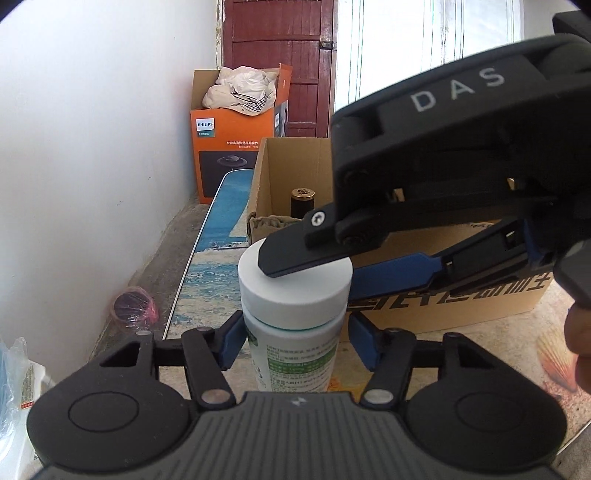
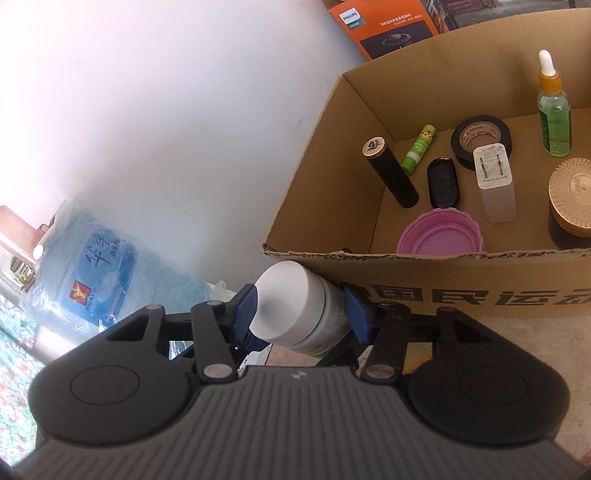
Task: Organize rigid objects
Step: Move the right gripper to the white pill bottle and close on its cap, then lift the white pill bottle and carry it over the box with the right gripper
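Two hand-held grippers | white-capped bottle (image 2: 295,314) between both | beside cardboard box (image 2: 424,266)

The left wrist view sits low and close behind its own fingers, facing level along the floor toward the far door (image 1: 277,66). The right wrist view looks steeply down into the open box (image 2: 325,254) from just beside it. Both share the bottle (image 1: 291,295) (image 2: 295,306), the box (image 1: 280,177) and the orange carton (image 1: 229,147) (image 2: 384,26).
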Action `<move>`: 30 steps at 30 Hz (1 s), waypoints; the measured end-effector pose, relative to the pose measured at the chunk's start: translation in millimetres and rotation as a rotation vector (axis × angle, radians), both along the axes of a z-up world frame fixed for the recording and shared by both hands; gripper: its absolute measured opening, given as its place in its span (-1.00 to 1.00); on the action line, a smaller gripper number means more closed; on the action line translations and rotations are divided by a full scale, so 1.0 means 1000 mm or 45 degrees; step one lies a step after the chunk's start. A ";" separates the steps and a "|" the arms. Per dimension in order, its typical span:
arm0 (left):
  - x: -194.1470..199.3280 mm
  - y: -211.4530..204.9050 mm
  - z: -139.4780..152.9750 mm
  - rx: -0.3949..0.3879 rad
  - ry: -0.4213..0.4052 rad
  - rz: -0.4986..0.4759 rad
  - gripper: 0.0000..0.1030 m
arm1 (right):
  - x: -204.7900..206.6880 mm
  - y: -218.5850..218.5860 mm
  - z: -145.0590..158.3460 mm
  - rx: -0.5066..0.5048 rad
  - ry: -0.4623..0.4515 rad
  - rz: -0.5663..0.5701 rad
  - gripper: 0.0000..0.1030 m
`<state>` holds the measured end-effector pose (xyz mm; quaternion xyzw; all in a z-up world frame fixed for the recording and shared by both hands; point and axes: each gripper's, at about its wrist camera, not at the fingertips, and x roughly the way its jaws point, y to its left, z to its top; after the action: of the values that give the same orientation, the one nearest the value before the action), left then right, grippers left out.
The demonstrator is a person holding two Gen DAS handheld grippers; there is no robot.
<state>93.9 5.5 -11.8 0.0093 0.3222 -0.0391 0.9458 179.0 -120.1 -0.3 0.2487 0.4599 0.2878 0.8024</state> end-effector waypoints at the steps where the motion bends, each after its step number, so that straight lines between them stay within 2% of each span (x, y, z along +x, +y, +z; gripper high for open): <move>1: 0.000 -0.001 0.000 0.007 0.000 0.005 0.14 | 0.000 0.001 -0.001 0.001 0.003 -0.001 -0.06; 3: -0.001 -0.001 0.001 0.013 0.000 0.018 0.05 | 0.000 0.000 -0.001 0.005 0.002 -0.006 -0.07; 17: -0.006 -0.002 0.008 -0.020 0.031 0.027 0.04 | -0.004 -0.003 0.003 0.005 0.000 -0.006 -0.11; 30: -0.016 -0.002 0.017 -0.003 -0.010 0.023 0.04 | -0.027 -0.010 0.020 0.030 -0.040 -0.003 -0.11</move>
<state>78.2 3.2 4.9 0.0056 0.3184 -0.0308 0.9474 152.5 -130.1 19.7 0.2541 0.4437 0.2960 0.8069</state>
